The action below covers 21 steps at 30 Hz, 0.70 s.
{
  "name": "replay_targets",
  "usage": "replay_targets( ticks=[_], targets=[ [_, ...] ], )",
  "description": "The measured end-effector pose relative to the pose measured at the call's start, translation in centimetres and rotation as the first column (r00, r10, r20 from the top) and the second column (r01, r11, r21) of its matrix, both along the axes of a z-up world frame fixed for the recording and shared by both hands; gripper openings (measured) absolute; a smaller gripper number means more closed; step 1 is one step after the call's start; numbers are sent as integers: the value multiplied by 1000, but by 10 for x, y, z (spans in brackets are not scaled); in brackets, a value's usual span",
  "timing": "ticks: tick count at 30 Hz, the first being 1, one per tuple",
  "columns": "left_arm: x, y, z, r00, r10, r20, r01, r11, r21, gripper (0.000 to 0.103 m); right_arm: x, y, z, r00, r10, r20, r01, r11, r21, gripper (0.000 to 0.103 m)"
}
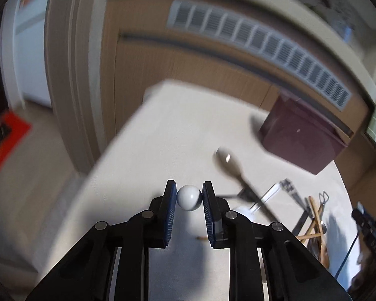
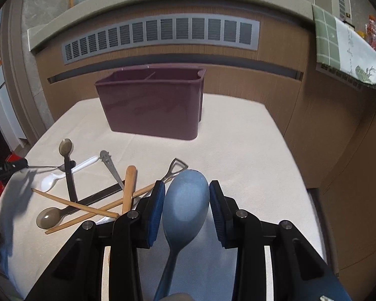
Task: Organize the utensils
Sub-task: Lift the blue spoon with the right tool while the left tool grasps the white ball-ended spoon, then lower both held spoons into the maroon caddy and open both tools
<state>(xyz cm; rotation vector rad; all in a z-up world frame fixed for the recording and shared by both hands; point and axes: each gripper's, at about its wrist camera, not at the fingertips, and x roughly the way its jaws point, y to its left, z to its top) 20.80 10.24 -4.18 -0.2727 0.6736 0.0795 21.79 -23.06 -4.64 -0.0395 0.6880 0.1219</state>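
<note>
Two grippers are at work over a desk (image 2: 238,135) covered in a pale cloth. The left gripper (image 1: 189,198) has its blue pads pressed on a small white ball (image 1: 189,197), which looks like the rounded end of a utensil; the rest of that utensil is hidden below the fingers. The left view is blurred.

The right gripper (image 2: 186,200) carries a blue spoon (image 2: 186,200): the bowl sits between the two blue pads with its hollow facing the camera, and the handle runs back toward the camera. Whether the pads press the bowl's edges or stand just clear of them cannot be told from this view.

Ahead of the right gripper a dark maroon caddy (image 2: 152,102) stands upright near the far edge of the desk, an inner divider visible at its rim. To the left of the gripper a loose heap of utensils lies on the cloth: wooden chopsticks (image 2: 87,207), a wooden handle (image 2: 129,188), a translucent grey spoon (image 2: 48,217), another grey spoon (image 2: 65,146), a white plastic spoon (image 2: 51,181), a metal can opener (image 2: 110,168) and a metal bottle opener (image 2: 176,166), crossing one another.
</note>
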Motion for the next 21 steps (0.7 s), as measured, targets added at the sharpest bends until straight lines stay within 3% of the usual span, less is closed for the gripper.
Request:
replay_targets(
  ticks=[5,12,21],
  targets=[
    [-21,-27,46,986,-76,149,50,984,171,22,-9,-5,14,998,-3,69,2,1000,10,33],
    [-30,-43,70,970,-162,182,132,977,165,22,-16,-7,22,995,7,100,-9,1000,26,32],
    [-25,-79,106,935,-245,255,173,945,277,22,-15,-15,46,985,-9,174,3,999,34,30]
  ],
)
